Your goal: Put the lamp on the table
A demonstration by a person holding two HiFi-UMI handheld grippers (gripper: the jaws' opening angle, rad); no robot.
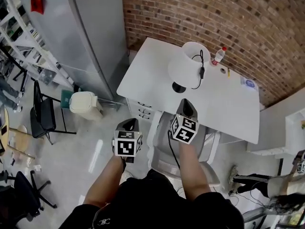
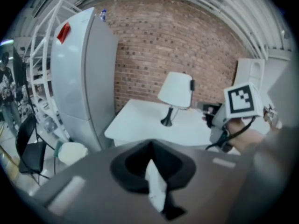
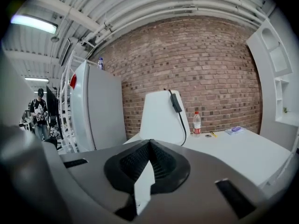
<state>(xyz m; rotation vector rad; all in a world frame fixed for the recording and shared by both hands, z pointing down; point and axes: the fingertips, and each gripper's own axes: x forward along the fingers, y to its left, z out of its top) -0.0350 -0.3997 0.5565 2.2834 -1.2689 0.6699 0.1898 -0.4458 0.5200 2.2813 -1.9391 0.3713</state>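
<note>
While one white-shaded lamp [image 1: 188, 63] is being borne upright on the single white table [image 1: 228, 109], two grippers are being held short of its edge. The left gripper [image 1: 129, 123] and right gripper [image 1: 187, 105] are each being held with jaws pressed together, empty. One red-capped bottle [image 1: 218, 56], contents indiscernible, is being seen behind the lamp, and one lidded bin [image 1: 84, 102] on the floor.

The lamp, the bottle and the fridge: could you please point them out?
lamp [image 1: 183, 68], head view, on its shade.
bottle [image 1: 218, 57], head view, on its body.
fridge [image 2: 74, 78], left gripper view, on its side panel.
</note>
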